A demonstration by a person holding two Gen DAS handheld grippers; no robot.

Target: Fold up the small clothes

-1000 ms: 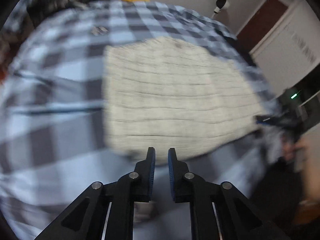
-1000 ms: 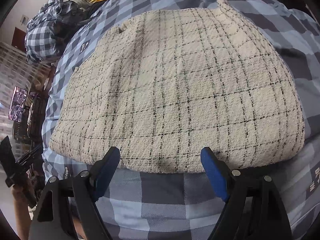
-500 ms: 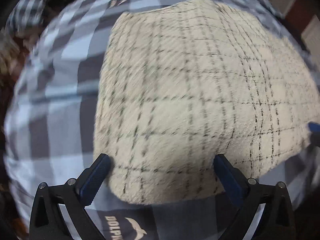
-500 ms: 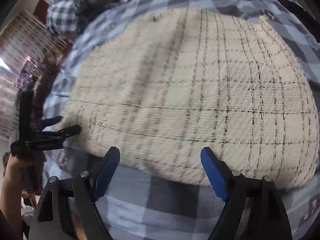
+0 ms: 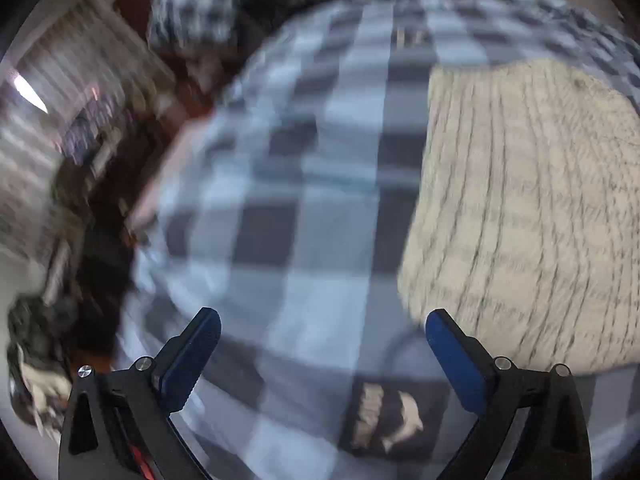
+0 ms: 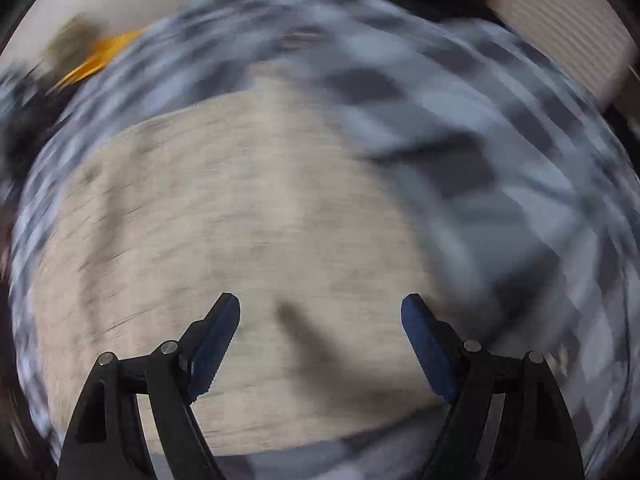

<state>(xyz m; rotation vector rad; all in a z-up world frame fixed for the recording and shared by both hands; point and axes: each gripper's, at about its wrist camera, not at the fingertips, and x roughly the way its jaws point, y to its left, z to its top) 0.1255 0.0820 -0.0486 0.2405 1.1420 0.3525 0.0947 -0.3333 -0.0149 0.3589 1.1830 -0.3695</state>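
My left gripper has its fingers spread wide with nothing between them, and it hangs over bare checked bedspread. The cream plaid garment lies flat on the bed off to that gripper's right, its near left corner just beside my right-hand finger but not inside the gap. My right gripper also has its fingers apart and empty, angled down over the garment, near the garment's right edge where cream gives way to checks.

What worries me:

- Both views are smeared with motion, so I can't say surely whether the edge under my right gripper is a single layer or already doubled. Closing on a guess could pinch only the top layer.
- My left fingers are aimed at bedspread rather than garment. If I come down here, I'd grab the cover and drag it, rucking the garment with it.
- The weave looks thick and nubbly; I judge it will resist a crisp crease and may spring open once let go.
- If the two grippers take hold unevenly, the fold would go skewed, its edges mismatched.
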